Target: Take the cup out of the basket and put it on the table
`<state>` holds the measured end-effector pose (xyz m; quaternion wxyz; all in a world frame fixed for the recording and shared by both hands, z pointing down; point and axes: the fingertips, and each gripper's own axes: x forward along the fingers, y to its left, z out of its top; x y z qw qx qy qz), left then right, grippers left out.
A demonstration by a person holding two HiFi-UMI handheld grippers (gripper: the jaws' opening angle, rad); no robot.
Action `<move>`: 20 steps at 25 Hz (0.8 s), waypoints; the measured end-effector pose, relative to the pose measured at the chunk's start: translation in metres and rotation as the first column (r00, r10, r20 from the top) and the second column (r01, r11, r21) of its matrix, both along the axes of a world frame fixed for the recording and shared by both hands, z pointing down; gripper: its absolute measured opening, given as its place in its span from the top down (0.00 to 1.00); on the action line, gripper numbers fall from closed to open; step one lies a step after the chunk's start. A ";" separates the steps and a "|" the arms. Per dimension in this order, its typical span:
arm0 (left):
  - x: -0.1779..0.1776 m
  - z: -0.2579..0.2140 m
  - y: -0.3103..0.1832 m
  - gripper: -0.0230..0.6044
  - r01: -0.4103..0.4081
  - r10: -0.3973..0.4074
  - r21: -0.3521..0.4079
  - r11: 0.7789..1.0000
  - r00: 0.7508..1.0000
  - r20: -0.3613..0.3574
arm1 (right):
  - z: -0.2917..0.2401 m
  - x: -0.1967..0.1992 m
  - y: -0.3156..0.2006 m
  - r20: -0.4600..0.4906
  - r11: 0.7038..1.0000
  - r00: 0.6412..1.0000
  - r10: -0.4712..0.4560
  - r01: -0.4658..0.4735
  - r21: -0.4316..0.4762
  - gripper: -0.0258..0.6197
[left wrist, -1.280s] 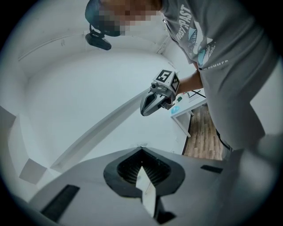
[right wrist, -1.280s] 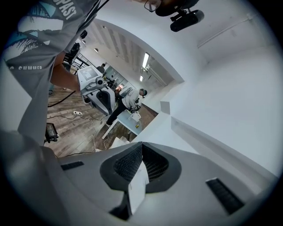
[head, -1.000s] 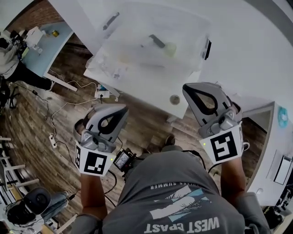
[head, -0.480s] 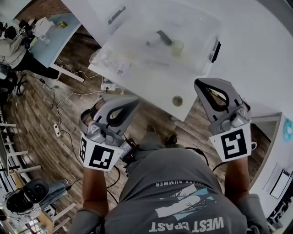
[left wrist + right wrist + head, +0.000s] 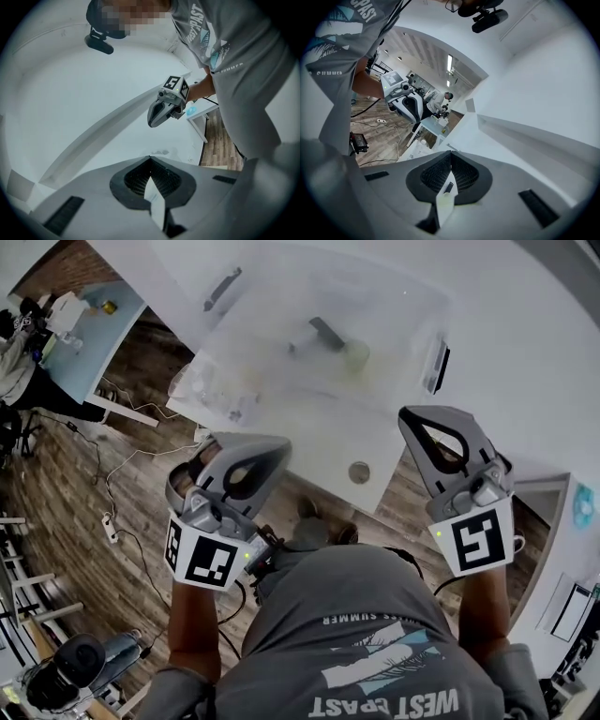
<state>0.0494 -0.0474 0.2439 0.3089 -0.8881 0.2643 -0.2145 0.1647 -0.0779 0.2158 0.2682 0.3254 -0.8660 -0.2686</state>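
Note:
A pale translucent cup point(image 5: 354, 354) lies inside a clear plastic basket point(image 5: 412, 390) on the white table point(image 5: 525, 362), with a dark handled object point(image 5: 324, 331) beside it. Both grippers hang short of the table's near edge, close to my body. The tips of my left gripper point(image 5: 277, 448) meet and hold nothing. My right gripper point(image 5: 412, 418) is likewise shut and empty, just below the basket's right corner. The left gripper view shows its own jaws point(image 5: 150, 157) touching and the right gripper point(image 5: 164, 110) beyond. In the right gripper view its tips point(image 5: 451, 153) meet too, and the left gripper point(image 5: 406, 101) shows.
A round cable hole point(image 5: 358, 472) sits in the table's near corner. Below is wooden floor with cables and a power strip point(image 5: 109, 529). A blue desk point(image 5: 89, 329) with a seated person stands at upper left, a chair point(image 5: 70, 667) at lower left, white furniture point(image 5: 562, 549) at right.
Both grippers have drifted a little up toward the table edge and the view has shifted slightly. Both stay shut and empty; the cup has not moved.

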 end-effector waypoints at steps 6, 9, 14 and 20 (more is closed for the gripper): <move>-0.013 -0.002 -0.046 0.95 -0.050 0.050 0.016 0.999 0.998 -0.031 | -0.005 -0.021 -0.043 -0.015 0.999 0.999 0.034 -0.034 -0.001 0.94; -0.022 -0.001 -0.065 0.95 -0.069 0.070 0.017 0.997 0.996 -0.052 | -0.001 -0.034 -0.067 -0.025 0.998 0.998 0.055 -0.055 -0.013 0.94; -0.032 0.007 -0.090 0.95 -0.113 0.113 0.008 0.994 0.989 -0.092 | 0.014 -0.049 -0.105 -0.035 0.993 0.994 0.108 -0.109 -0.053 0.94; -0.038 0.024 -0.111 0.95 -0.131 0.128 -0.018 0.991 0.985 -0.119 | 0.051 -0.047 -0.142 -0.113 0.975 0.981 0.155 -0.170 -0.143 0.94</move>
